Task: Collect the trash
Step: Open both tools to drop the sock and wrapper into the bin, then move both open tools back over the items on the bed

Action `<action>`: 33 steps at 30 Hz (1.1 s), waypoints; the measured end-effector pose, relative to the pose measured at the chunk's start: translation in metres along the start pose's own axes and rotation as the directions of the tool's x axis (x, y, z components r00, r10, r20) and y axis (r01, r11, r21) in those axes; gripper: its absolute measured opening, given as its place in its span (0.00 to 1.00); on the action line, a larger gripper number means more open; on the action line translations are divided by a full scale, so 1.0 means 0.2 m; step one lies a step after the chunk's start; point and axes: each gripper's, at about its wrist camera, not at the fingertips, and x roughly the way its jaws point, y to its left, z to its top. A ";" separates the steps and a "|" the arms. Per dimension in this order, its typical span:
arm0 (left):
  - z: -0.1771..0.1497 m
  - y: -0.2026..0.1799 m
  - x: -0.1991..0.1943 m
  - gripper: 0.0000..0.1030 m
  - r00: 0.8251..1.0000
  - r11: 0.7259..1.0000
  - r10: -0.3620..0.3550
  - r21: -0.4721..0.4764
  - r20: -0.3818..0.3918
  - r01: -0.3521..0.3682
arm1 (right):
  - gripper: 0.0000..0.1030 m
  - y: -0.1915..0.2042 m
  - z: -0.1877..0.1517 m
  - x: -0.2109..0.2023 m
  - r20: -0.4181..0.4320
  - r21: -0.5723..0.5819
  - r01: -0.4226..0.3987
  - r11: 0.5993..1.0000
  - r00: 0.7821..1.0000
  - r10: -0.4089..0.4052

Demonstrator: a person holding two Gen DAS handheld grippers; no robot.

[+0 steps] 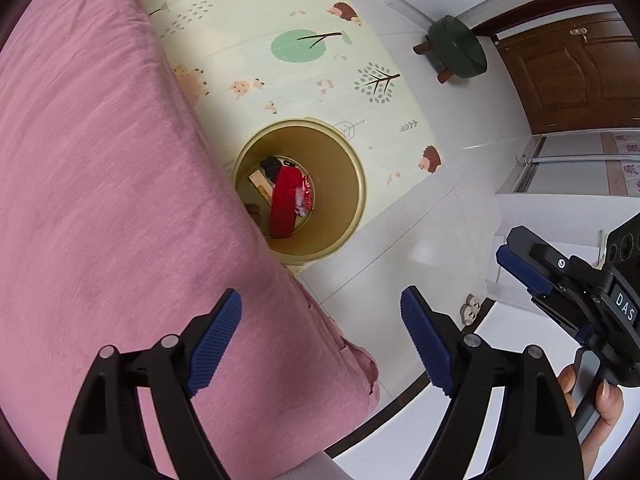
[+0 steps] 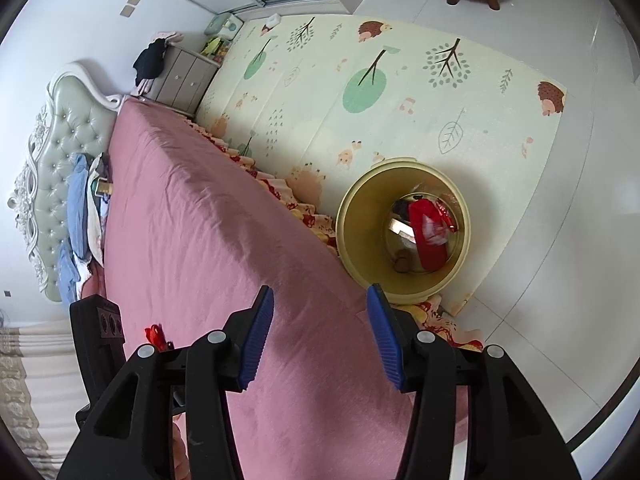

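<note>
A yellow round bin stands on the floor mat against the side of the pink bed. Inside it lie a red packet, a pale box and dark scraps. My left gripper hangs open above the bed's corner with nothing between its blue pads. My right gripper is open too, over the bed's edge just short of the bin, with nothing between its pads. The red packet shows in this view as well. A small red scrap lies on the bed at lower left.
A patterned play mat covers the floor beyond the bin, with white tiles to its right. A green stool stands by a brown door. A headboard, heaped clothes and a nightstand are at the bed's far end.
</note>
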 end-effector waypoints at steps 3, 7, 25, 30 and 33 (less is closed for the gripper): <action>-0.04 0.04 -0.05 0.79 1.000 1.000 -0.015 -0.010 0.017 0.016 | 0.47 0.06 -0.04 0.00 -0.006 -0.022 -0.006 1.000 1.000 0.006; -0.11 0.10 -0.15 0.79 0.999 1.000 -0.022 -0.013 0.049 0.023 | 0.47 0.16 -0.10 0.00 -0.017 -0.064 -0.018 0.998 1.000 0.017; -0.73 0.76 -0.54 0.79 0.979 0.979 0.048 -0.206 0.199 -0.007 | 0.47 0.82 -0.68 0.25 -0.189 -0.304 -0.119 0.945 0.980 0.063; -0.93 1.01 -0.64 0.79 0.969 0.952 0.081 -0.305 0.235 -0.005 | 0.47 1.01 -0.90 0.37 -0.257 -0.388 -0.143 0.910 0.965 0.042; -1.06 1.17 -0.68 0.79 0.963 0.927 0.097 -0.375 0.251 0.004 | 0.47 1.11 -1.03 0.44 -0.294 -0.425 -0.159 0.891 0.955 0.030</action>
